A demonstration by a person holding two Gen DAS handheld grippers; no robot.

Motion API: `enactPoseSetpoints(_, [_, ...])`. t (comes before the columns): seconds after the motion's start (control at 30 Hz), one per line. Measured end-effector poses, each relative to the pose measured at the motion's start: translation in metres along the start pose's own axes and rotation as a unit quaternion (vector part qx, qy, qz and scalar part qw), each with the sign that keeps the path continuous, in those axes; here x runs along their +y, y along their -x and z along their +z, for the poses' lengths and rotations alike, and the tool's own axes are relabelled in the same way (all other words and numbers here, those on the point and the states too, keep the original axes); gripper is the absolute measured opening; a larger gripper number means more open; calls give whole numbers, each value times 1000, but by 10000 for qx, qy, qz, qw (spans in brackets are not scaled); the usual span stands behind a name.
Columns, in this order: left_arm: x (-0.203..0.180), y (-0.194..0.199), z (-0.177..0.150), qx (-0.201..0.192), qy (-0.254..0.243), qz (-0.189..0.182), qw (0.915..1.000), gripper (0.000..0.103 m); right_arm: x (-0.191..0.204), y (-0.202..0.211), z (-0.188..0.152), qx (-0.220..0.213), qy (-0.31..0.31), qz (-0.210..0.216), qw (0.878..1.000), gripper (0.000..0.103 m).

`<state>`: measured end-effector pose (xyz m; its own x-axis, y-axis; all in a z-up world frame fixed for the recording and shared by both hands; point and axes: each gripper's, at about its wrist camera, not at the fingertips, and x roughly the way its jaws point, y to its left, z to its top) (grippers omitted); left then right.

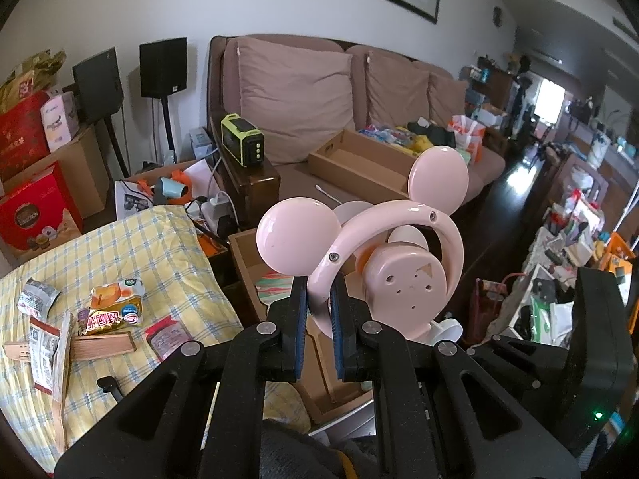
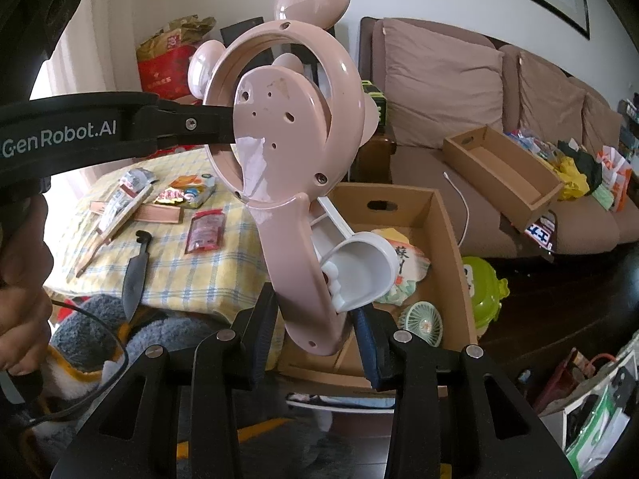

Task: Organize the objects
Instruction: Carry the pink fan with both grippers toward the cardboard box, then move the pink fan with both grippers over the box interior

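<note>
Nearest the lens in the right wrist view, the right gripper [image 2: 315, 343] is clenched on the foot of the pink fan [image 2: 295, 151], its blue pads pressing either side of the stem's lower end, just below the white clip base [image 2: 359, 267]. In the left wrist view the left gripper [image 1: 319, 311] is shut tight on the thin guard ring of the same fan, below the left of the two round ears. The fan is therefore held off every surface by two grips, above the open cardboard box [image 2: 439, 215] that stands beside the bed with the yellow checked cover [image 2: 199, 263]. Two holds make sense as a judgement: one steadies the heavy head while the other controls the stem, so the toy-like fan can be folded or steered into the box without swinging. Its long axis runs from the gripped foot upward to the ears, tilted slightly to the left in the right wrist view; the perforated back of the motor housing faces both cameras, so the front points away toward the sofa [image 2: 499, 92]. Snack packets [image 2: 187, 191] lie near the bed's far edge, well apart from the fan.
</note>
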<state>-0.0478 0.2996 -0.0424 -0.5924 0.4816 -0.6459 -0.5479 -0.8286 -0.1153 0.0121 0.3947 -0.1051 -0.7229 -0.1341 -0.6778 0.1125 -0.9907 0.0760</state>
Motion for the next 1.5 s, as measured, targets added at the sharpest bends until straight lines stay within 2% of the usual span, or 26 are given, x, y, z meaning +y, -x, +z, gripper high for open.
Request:
enactPoseSetpoints(0.6, [-8, -17, 5, 138, -9, -115, 9998, 10, -17, -2, -4, 102, -109, -94, 9998, 37])
enactPoseSetpoints(1.5, [-16, -49, -5, 422, 33, -164, 9990, 11, -35, -18, -13, 439, -215, -211, 9986, 37])
